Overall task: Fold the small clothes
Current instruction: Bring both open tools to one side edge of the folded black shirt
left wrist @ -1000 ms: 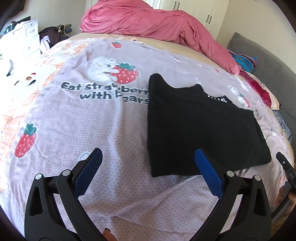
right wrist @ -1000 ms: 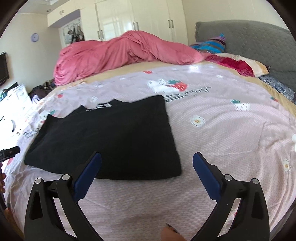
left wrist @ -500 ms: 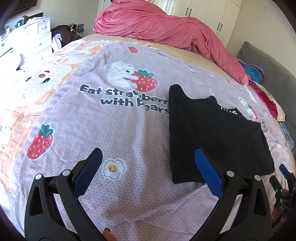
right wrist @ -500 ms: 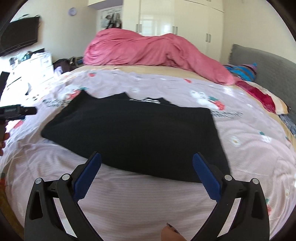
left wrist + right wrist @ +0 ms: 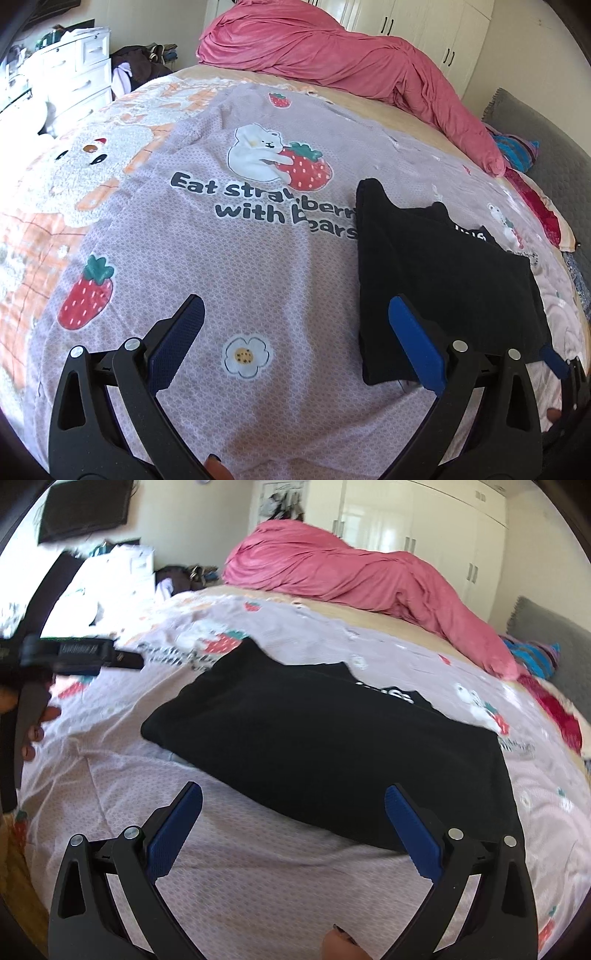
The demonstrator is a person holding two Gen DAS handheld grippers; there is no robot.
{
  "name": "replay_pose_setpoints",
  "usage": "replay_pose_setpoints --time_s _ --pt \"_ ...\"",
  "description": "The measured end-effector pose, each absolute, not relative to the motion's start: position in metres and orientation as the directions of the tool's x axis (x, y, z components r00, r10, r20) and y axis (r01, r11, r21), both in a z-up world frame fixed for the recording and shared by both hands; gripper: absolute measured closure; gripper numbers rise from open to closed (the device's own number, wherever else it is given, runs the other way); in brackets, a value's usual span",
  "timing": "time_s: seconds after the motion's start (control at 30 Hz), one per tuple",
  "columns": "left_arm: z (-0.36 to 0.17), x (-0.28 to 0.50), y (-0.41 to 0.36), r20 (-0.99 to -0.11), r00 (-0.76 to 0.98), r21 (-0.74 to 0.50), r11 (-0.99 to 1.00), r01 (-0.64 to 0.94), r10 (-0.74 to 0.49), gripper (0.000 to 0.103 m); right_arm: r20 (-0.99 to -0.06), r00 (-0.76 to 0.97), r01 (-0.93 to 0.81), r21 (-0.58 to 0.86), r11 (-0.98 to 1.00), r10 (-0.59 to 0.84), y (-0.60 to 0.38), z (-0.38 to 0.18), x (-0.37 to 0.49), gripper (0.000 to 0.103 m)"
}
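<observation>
A black garment [image 5: 325, 753], already doubled over into a rough rectangle with a strip of white lettering showing at its far edge, lies flat on the bed's printed cover [image 5: 229, 280], the lilac sheet with strawberries and the bear. It sits toward the right of the left wrist view and squarely ahead in the right wrist view, which suggests the person has lined the right tool up with the near hem on purpose.

The left claw [image 5: 295, 345] is spread wide and holds nothing; its right finger overlaps the garment's near left corner in the picture, though whether it touches the cloth I cannot tell. The right claw [image 5: 293, 830] is likewise spread and empty, hovering just short of the near edge of the cloth (the right wrist view is a little blurred). Both sit low, on opposite ends of the near edge, probably so that the 2 near corners can be pinched together and carried over for a further fold.

The heaped pink duvet [image 5: 343, 59] lies well apart at the far side, out of the way.
</observation>
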State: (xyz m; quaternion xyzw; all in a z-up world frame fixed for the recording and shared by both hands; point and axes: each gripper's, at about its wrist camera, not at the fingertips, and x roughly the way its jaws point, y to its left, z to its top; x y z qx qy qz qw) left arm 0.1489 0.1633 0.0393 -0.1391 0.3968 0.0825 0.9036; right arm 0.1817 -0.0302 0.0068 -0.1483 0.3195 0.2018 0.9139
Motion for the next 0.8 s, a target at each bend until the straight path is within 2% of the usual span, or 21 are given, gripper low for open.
replay_pose_setpoints --time_s 0.43,0.6,0.8 --pt "0.037 0.181 0.167 -0.754 0.655 -0.177 0.946 -0.273 0.048 0.009 -0.698 0.681 -0.539 -0.273 0.797 0.222 0.040 -0.017 0.208 0.004" --pt "0.035 0.199 0.166 -0.759 0.650 -0.198 0.943 -0.266 0.025 0.009 -0.700 0.699 -0.537 -0.381 0.753 0.145 0.063 -0.033 0.216 0.004" --pt "0.026 0.225 0.166 -0.785 0.620 -0.202 0.944 -0.260 0.003 0.009 -0.693 0.712 -0.527 -0.415 0.742 0.118 0.073 -0.042 0.228 0.004"
